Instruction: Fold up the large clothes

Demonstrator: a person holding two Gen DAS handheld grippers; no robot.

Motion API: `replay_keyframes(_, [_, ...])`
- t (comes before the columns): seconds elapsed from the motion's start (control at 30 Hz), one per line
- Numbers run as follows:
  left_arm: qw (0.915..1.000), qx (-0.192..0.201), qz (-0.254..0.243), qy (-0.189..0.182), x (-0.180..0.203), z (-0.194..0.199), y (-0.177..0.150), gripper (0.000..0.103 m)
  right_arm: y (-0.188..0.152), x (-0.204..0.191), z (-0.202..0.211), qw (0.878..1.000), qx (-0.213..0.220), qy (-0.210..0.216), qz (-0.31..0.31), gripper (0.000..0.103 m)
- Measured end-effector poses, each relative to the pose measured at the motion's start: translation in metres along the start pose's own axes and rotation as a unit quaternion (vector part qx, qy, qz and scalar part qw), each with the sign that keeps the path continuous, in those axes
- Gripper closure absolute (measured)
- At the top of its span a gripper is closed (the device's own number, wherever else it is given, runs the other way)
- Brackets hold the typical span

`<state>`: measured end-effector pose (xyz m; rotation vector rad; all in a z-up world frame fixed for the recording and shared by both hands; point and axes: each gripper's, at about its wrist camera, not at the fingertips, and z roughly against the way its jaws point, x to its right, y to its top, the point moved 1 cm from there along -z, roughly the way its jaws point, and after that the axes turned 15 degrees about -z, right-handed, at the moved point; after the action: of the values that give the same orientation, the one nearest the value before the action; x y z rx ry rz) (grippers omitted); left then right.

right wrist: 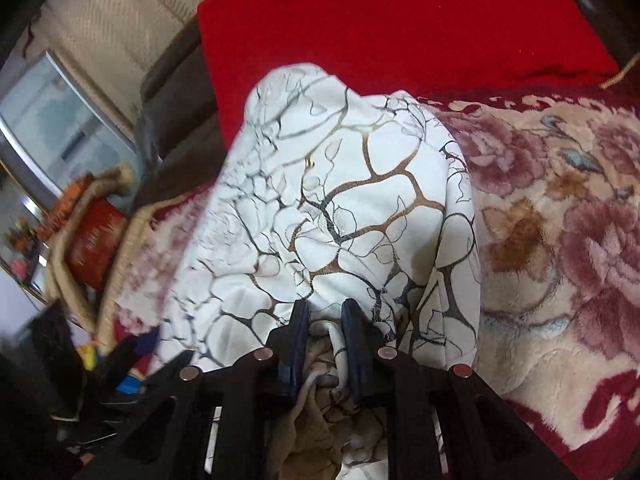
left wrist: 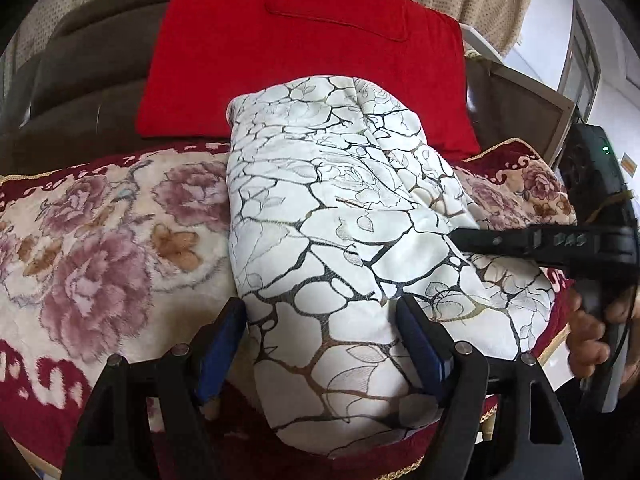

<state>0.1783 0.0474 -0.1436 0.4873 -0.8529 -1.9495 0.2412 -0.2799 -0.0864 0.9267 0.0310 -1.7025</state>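
Smooth crackle-print garment (left wrist: 340,216) bunched in right fingers (right wrist: 358,344); left fingers (left wrist: 224,344) wide.

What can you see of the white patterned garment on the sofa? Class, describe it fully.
The white garment is soft, smooth-looking cloth printed with black and gold-brown branching lines and faint leaf outlines. It lies bunched in a long, partly folded heap on the floral blanket, its far end against the red cushion. The right gripper has its jaws shut on a gathered edge. The left gripper straddles the near end, jaws wide.
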Motion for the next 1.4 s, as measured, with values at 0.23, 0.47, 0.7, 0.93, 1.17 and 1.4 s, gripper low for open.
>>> replay_keyframes(0.23, [0.9995, 0.003, -0.021, 0.021, 0.004, 0.003, 0.002, 0.025, 0.048, -0.052, 0.007, 0.998, -0.002, 0.057, 0.014, 0.079])
replay_keyframes(0.47, [0.9995, 0.002, -0.027, 0.013, 0.001, 0.003, 0.002, 0.025, 0.144, -0.085, -0.059, 1.000, 0.000, 0.006, 0.003, 0.077])
replay_keyframes(0.7, [0.9998, 0.003, -0.020, 0.006, -0.001, 0.005, 0.005, 0.025, 0.163, -0.027, -0.119, 0.994, -0.063, -0.026, -0.088, 0.078])
replay_keyframes(0.93, [0.9996, 0.007, 0.000, 0.028, -0.001, 0.020, 0.005, 0.024, 0.112, -0.057, -0.028, 1.000, -0.016, 0.005, -0.018, 0.075])
replay_keyframes(1.17, [0.9993, 0.005, 0.015, 0.034, 0.002, 0.019, 0.002, 0.024, 0.023, -0.038, 0.006, 1.000, -0.005, -0.025, 0.002, 0.074])
replay_keyframes(1.4, [0.9984, 0.005, 0.000, 0.055, 0.007, 0.018, 0.004, 0.023, 0.003, -0.021, 0.010, 0.999, 0.016, -0.028, -0.006, 0.074])
